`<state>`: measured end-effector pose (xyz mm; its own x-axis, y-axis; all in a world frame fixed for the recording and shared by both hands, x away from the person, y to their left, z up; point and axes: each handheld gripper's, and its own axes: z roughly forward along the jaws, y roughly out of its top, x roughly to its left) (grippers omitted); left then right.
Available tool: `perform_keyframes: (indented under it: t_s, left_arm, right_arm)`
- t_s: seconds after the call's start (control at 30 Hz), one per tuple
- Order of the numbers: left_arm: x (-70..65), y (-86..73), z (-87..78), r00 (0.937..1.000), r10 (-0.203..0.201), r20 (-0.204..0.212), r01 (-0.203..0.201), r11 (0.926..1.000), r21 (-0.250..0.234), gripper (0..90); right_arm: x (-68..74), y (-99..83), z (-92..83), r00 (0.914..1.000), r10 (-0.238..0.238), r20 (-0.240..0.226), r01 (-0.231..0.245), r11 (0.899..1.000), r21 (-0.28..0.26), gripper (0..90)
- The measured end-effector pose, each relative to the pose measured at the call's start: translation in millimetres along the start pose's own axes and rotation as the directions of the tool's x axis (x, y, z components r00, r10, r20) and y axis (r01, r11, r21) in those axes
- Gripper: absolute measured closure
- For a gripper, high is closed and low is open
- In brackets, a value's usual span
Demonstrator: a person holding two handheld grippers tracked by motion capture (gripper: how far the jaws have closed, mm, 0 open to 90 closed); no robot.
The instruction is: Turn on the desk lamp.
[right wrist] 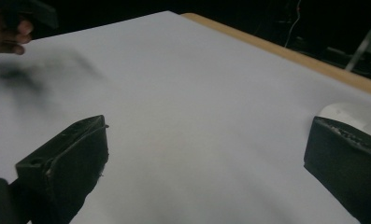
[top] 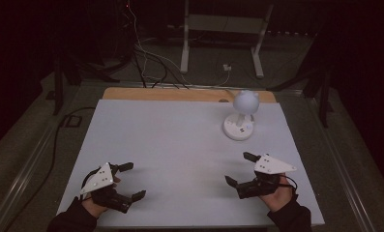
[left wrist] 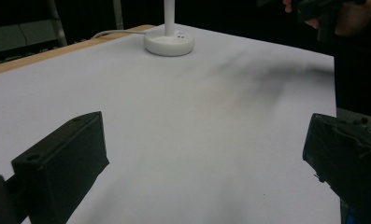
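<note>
High view first: we see the counter [top: 180,145], a pale grey-white sheet laid over a wooden top whose edge shows as a tan strip along the far side. Beyond it, on the dark floor, stands a white metal frame [top: 223,29] with loose cables [top: 151,63] trailing toward the counter. On the counter, at the far right, we find the lamp [top: 241,116]: a small white desk lamp with a round base, a short stem and a ball-shaped head, standing upright and well apart from both hands. Our left claw [top: 131,181] sits at the near left corner, its jaws spread wide with nothing between them, the hand and dark sleeve coming in from the bottom edge. Our right claw [top: 240,169] sits at the near right, also wide open and empty, and it is the nearer of the two to the lamp, which stands beyond it. Left gripper view shows us the lamp's base [left wrist: 169,43] far across the sheet, between the two black jaws standing wide apart. Right gripper view shows us a bit of the white base [right wrist: 346,114] just behind the right-hand jaw, the jaws again wide.
</note>
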<state>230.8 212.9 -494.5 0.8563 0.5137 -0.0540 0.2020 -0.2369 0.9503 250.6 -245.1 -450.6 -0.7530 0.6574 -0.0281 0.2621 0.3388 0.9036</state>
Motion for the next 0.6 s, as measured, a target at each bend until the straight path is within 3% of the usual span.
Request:
perform_keyframes:
  t_s: [0.6]
  left_arm:
    - [0.0, 0.0, -0.1, 1.0, -0.001, 0.001, 0.001, 1.0, -0.004, 0.3]
  right_arm:
    - [-25.1, 15.3, 14.2, 0.9957, 0.043, 0.082, -0.043, 0.999, -0.004, 0.0]
